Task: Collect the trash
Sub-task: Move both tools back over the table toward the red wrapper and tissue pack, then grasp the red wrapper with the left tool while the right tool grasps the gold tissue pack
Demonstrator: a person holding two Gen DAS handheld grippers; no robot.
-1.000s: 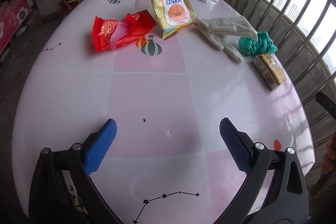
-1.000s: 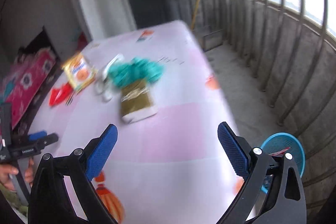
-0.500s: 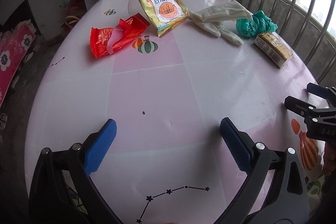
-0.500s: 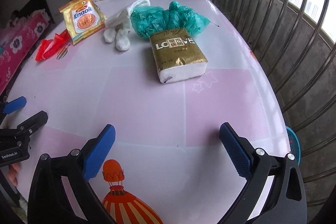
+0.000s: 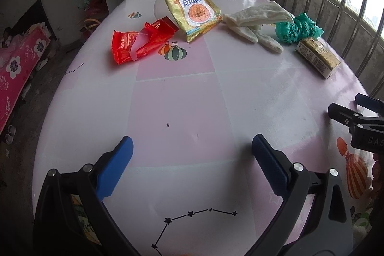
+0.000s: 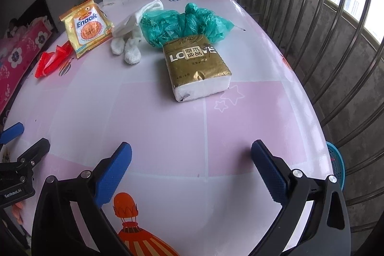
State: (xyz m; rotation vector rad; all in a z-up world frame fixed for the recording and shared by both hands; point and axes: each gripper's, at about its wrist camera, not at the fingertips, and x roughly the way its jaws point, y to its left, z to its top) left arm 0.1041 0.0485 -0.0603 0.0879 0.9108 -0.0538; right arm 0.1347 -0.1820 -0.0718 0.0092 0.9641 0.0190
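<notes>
Five pieces of litter lay at the far end of the pink table, none yet touched. Both claws hung released and empty over the near edge: the left gripper faced the red wrapper and the Enaak packet, well ahead and slightly to its left. The right gripper looked straight at the gold tissue pack, the nearest item, its long axis running nearly along the line of approach, with the green plastic bag touching its far end and the white glove just beside; the right hand seemed better placed for it
</notes>
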